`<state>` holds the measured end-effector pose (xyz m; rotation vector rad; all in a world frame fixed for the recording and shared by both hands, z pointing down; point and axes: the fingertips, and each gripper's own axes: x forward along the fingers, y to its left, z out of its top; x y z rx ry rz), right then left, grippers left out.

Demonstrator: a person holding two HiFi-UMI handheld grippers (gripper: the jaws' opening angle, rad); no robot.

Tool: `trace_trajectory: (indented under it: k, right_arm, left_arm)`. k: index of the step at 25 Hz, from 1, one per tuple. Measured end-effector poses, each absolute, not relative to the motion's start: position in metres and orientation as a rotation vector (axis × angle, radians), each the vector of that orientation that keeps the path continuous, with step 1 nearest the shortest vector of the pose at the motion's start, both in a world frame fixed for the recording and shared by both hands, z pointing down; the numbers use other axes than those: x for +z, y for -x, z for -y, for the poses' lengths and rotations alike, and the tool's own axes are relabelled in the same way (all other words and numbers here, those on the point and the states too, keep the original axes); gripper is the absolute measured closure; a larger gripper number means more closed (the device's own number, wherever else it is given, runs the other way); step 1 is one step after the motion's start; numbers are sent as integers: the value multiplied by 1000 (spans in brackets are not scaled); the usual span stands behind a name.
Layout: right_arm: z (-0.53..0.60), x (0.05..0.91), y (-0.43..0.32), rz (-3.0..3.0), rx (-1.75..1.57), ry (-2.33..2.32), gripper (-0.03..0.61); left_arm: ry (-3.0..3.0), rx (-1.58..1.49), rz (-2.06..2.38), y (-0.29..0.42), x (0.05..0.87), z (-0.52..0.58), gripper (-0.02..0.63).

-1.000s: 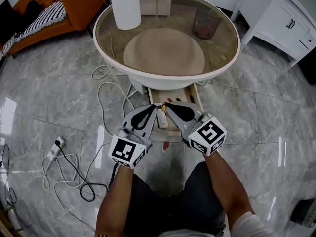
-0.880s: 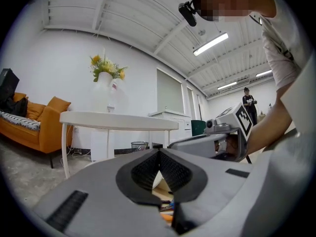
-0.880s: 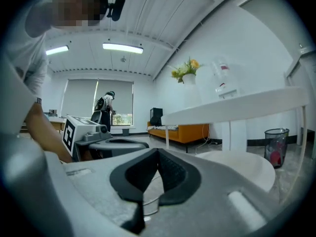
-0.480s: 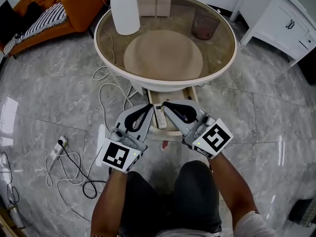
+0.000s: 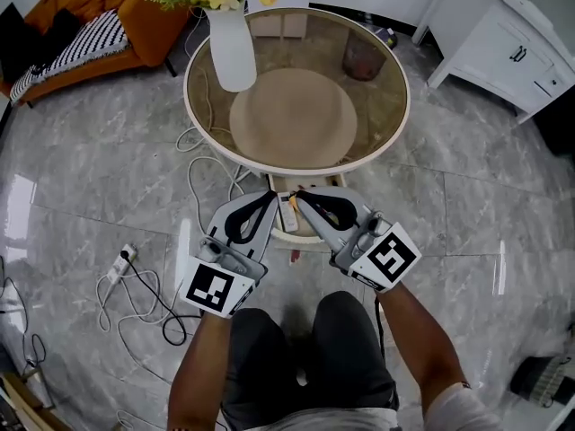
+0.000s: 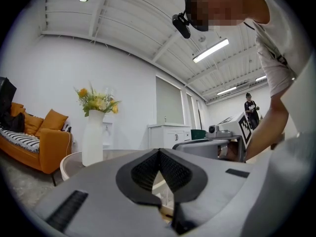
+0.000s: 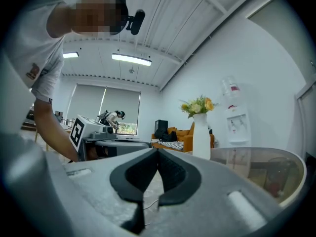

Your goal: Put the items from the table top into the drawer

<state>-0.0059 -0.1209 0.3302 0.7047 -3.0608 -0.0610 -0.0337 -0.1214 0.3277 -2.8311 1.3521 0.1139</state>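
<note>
In the head view my left gripper (image 5: 272, 197) and right gripper (image 5: 301, 196) are held side by side over the floor. Their tips nearly meet above the open drawer (image 5: 310, 237) under the round glass table (image 5: 396, 124). The drawer holds a white remote-like item (image 5: 289, 214) and a few small things I cannot make out. Both grippers are shut and hold nothing. In the left gripper view (image 6: 159, 151) and the right gripper view (image 7: 158, 150) the black pads meet at the tips. On the table top stands only a white vase (image 5: 232, 57) of flowers.
The vase (image 6: 93, 137) (image 7: 201, 135) shows beyond each pair of jaws. Cables and a power strip (image 5: 121, 263) lie on the marble floor at the left. An orange sofa (image 5: 90, 16) stands at the far left, a white cabinet (image 5: 503, 52) at the far right.
Both grippers have risen together, still shut. The camera has risen too, so the table looks smaller and the vase's flowers have come into view.
</note>
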Motion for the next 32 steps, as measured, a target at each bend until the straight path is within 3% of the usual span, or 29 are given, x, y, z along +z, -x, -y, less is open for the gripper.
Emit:
trace_trajectory:
  k: [18, 32]
  right_arm:
    - [82, 79, 4, 3090, -2, -714, 578]
    - [38, -62, -10, 3091, -3, -809, 578]
  left_arm:
    - [2841, 164, -1348, 29, 72, 81, 614]
    - [2862, 142, -1332, 20, -64, 35, 614]
